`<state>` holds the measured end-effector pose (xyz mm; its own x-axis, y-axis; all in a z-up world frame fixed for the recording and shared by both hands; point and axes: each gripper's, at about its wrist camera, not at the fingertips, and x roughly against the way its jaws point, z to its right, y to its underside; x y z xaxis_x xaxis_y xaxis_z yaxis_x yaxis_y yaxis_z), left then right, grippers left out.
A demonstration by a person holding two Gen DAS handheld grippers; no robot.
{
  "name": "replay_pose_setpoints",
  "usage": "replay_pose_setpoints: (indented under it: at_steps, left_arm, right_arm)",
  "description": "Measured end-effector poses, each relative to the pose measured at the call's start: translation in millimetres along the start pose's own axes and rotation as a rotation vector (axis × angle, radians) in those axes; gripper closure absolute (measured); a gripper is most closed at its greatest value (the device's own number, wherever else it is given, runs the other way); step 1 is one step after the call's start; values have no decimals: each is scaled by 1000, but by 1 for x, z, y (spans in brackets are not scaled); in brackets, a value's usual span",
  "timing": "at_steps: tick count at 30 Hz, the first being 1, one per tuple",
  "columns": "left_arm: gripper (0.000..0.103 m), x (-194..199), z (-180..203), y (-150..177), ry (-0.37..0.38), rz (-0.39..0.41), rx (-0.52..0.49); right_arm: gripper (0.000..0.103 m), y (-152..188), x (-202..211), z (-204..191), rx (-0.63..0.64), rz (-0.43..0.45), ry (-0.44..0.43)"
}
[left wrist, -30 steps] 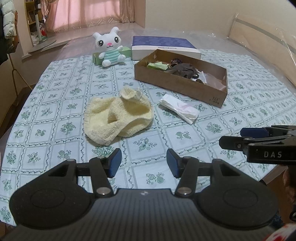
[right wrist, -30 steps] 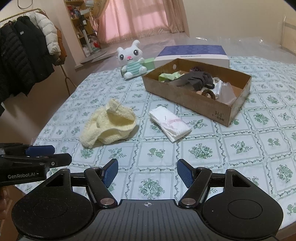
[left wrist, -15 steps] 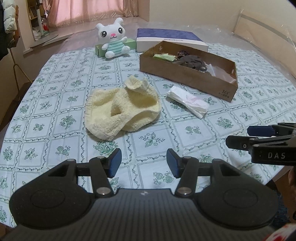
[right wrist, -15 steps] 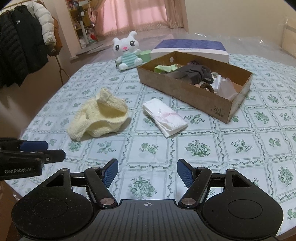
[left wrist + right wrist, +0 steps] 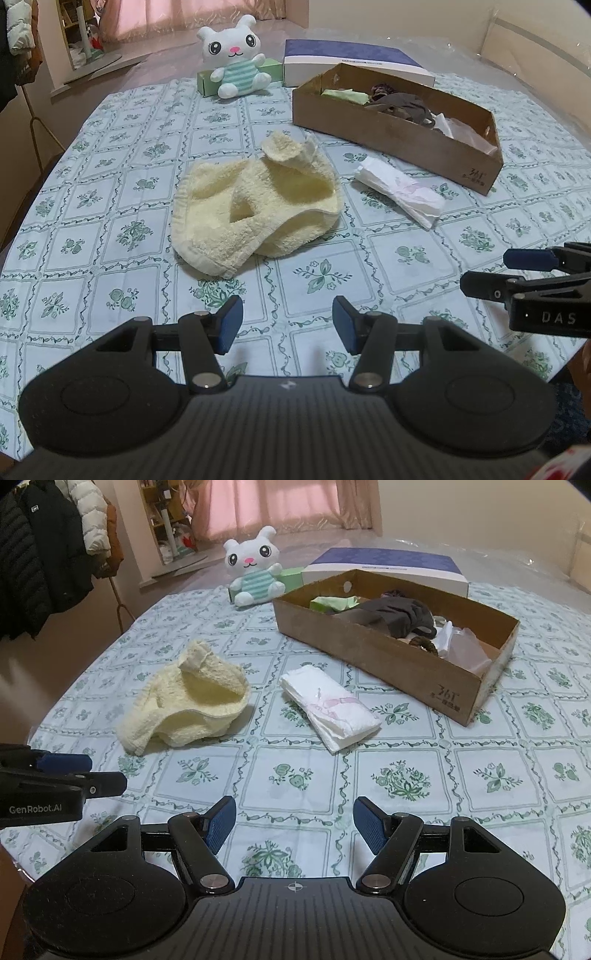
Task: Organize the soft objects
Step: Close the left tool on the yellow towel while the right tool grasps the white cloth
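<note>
A crumpled pale yellow towel (image 5: 255, 206) lies on the patterned tablecloth (image 5: 110, 206); it also shows in the right wrist view (image 5: 184, 705). A folded white tissue pack (image 5: 400, 194) lies right of it, also seen in the right wrist view (image 5: 330, 707). A brown cardboard box (image 5: 399, 134) holds dark and green cloths; the right wrist view shows it too (image 5: 373, 655). My left gripper (image 5: 287, 323) is open and empty, short of the towel. My right gripper (image 5: 294, 823) is open and empty, short of the tissue pack. Each gripper shows at the other view's edge.
A white plush bunny (image 5: 236, 55) sits at the far side against a green box (image 5: 205, 82). A blue-and-white flat box (image 5: 354, 62) lies behind the cardboard box. Coats (image 5: 40, 554) hang on a rack at the left. The table edge is near both grippers.
Both grippers have moved forward over the table toward the towel and tissue pack, which now look nearer. Both stay open. Nothing on the table has moved.
</note>
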<state>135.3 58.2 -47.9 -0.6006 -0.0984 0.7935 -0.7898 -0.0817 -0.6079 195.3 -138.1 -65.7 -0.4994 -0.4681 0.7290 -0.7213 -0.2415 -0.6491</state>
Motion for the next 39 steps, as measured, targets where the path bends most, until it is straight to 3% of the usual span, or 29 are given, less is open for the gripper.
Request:
replay_pose_setpoints:
  at_steps: [10, 12, 23, 27, 34, 36, 39]
  left_arm:
    - [48, -31, 9, -9, -8, 16, -48]
    - [43, -39, 14, -12, -24, 28, -76]
    - [39, -86, 29, -33, -142, 114, -210]
    - [39, -104, 15, -42, -157, 112, -170]
    - [37, -118, -9, -54, -82, 125, -77]
    - [43, -123, -13, -55, -61, 117, -57]
    - [63, -129, -21, -56, -6, 92, -4]
  right_arm:
    - [33, -14, -30, 11, 21, 22, 9]
    - [33, -19, -38, 14, 27, 33, 15]
    - [33, -50, -82, 27, 55, 86, 54]
    - [33, -58, -98, 29, 90, 87, 61]
    - [33, -64, -124, 32, 118, 57, 82]
    - [33, -64, -130, 33, 135, 49, 93]
    - [33, -62, -131, 35, 145, 40, 87]
